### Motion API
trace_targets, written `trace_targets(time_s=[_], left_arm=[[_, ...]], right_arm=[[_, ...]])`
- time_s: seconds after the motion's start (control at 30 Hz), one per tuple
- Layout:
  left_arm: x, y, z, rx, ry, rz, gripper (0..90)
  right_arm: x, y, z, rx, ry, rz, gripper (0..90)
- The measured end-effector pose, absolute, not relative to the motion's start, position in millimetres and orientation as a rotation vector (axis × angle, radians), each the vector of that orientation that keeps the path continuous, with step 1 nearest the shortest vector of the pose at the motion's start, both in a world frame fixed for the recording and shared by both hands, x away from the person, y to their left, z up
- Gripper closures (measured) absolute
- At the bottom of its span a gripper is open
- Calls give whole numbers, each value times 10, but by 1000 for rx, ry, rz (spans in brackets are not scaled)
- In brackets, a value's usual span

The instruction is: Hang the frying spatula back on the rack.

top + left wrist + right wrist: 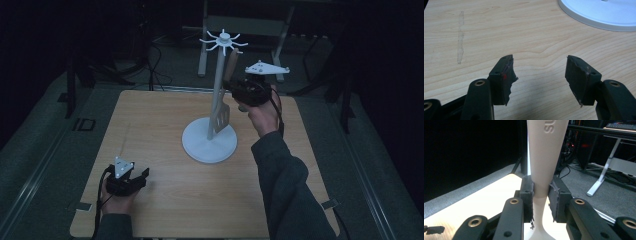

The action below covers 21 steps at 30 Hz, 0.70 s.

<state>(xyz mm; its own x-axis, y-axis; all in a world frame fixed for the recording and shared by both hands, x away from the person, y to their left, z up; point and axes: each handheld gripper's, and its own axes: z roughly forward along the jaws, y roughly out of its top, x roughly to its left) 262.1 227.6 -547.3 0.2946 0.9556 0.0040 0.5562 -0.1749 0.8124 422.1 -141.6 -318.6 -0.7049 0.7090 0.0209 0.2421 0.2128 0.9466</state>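
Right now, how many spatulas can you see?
1. The spatula hangs beside the rack pole, its handle squeezed in the right gripper. Nothing else like it shows on the table.

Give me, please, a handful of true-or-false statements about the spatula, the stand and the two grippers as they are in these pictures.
1. The right gripper is closed on the spatula's handle. True.
2. The spatula lies flat on the table. False: it is upright beside the stand's pole, its slotted blade down near the round base.
3. The left gripper holds a spoon. False: its jaws stand open with nothing between them, low over the table.
4. The white stand has a ring of hooks at its top. True.
5. The stand's base is square. False: it is round.
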Motion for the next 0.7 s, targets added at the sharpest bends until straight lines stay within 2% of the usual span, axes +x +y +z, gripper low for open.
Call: trace_targets(time_s=[0.47, 0.7], left_arm=[[2622, 2272, -5476, 1843, 1356, 700, 402], [2624, 2268, -5478, 1845, 1356, 699, 402]], right_arm=[[4219, -1459, -3219, 887, 2055, 1523, 732], [4210, -1514, -3241, 890, 2044, 1525, 649]])
